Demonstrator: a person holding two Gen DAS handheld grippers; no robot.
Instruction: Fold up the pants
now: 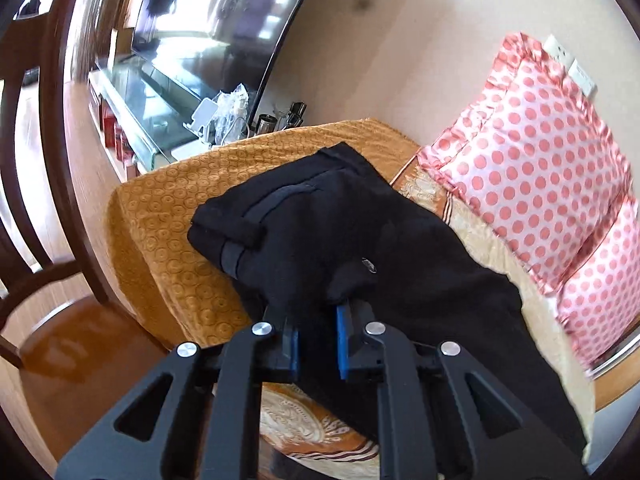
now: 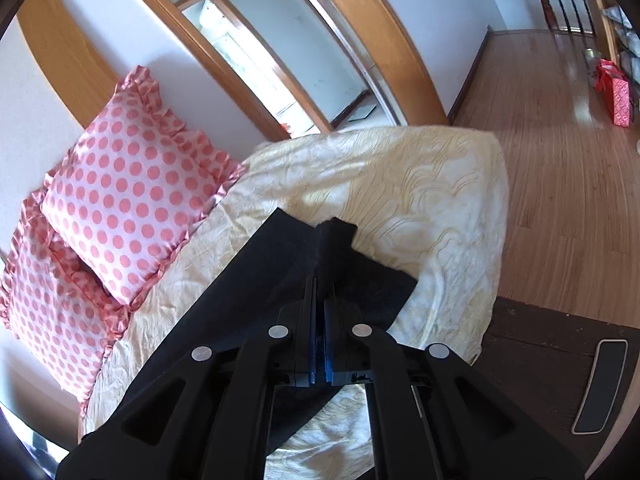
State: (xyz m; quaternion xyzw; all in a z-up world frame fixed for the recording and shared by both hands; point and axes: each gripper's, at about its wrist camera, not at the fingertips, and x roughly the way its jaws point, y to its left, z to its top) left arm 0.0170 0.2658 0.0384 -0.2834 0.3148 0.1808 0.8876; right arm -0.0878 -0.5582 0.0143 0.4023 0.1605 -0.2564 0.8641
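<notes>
Both tools are clamped on the black pants (image 1: 320, 224): the left tool (image 1: 318, 320) has its blue pads nearly together around a bunched fold of fabric near the waist end, and the right tool (image 2: 320, 300) is pinched tight on a raised ridge of cloth at the leg end. Spread between them, the pants lie on the bed, the waistband and a pocket seam resting over an orange circle-patterned blanket (image 1: 168, 200), the legs stretched across a cream bedspread (image 2: 400, 184). Two pink polka-dot pillows (image 2: 128, 200) lean against the wall just beside the pants. A dark wooden chair (image 1: 44, 160) stands near the bed on the wood floor (image 2: 560, 160).
</notes>
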